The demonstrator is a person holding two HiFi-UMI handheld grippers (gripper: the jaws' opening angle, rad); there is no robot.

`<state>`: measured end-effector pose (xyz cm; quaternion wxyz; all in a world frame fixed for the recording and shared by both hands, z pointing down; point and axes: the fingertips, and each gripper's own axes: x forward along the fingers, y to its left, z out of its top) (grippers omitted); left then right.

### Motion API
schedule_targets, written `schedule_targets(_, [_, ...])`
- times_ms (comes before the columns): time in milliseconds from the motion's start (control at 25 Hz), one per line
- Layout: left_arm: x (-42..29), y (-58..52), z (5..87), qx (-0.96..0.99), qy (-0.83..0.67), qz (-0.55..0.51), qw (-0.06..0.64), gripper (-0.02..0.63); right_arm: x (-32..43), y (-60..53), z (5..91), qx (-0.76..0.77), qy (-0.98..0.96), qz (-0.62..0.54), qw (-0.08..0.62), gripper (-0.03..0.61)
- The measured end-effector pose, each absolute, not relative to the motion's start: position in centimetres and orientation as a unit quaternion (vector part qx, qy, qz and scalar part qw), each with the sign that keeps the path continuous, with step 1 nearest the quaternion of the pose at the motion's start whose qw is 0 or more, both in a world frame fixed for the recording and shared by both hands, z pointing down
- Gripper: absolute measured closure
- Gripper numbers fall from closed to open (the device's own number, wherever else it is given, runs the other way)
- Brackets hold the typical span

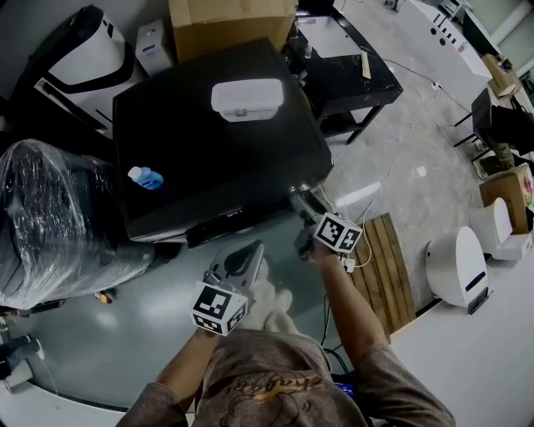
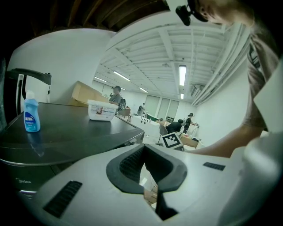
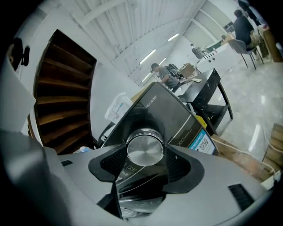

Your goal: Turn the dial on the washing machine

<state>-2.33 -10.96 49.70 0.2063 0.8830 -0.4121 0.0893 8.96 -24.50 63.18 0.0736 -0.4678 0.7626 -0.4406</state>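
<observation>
The black washing machine (image 1: 217,167) fills the middle of the head view. Its round silver dial (image 3: 145,150) shows in the right gripper view on the slanted front panel (image 3: 172,114). My right gripper (image 3: 145,155) is shut on the dial, one dark pad pressed against each side. In the head view this gripper (image 1: 305,242) sits at the machine's front right corner and hides the dial. My left gripper (image 1: 242,260) hangs in front of the machine, off it, with its jaws together and nothing between them (image 2: 148,174).
On the machine's lid stand a small blue bottle (image 1: 146,178) and a white box (image 1: 247,98). A plastic-wrapped bulky object (image 1: 50,217) is at the left, a wooden pallet (image 1: 388,267) and a white appliance (image 1: 457,267) at the right, a cardboard box (image 1: 229,25) behind.
</observation>
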Motion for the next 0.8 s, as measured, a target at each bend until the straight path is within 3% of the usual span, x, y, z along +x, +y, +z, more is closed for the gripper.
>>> schedule_targets(360, [-1.94, -10.97, 49.74, 0.884, -0.409, 0.092, 0.205, 0.621, 9.31, -24.65, 63.57, -0.45, 0.706, -0.525, 0.154, 0.316])
schedule_targets(640, [-1.87, -10.98, 49.74, 0.884, -0.41, 0.092, 0.205, 0.621, 9.65, -24.81, 62.79, -0.484, 0.757, -0.433, 0.066, 0.31])
schedule_targets(800, [-1.71, -10.85, 49.79, 0.884, -0.409, 0.092, 0.206, 0.621, 8.97, -24.41, 63.05, -0.482, 0.798, -0.36, -0.025, 0.305])
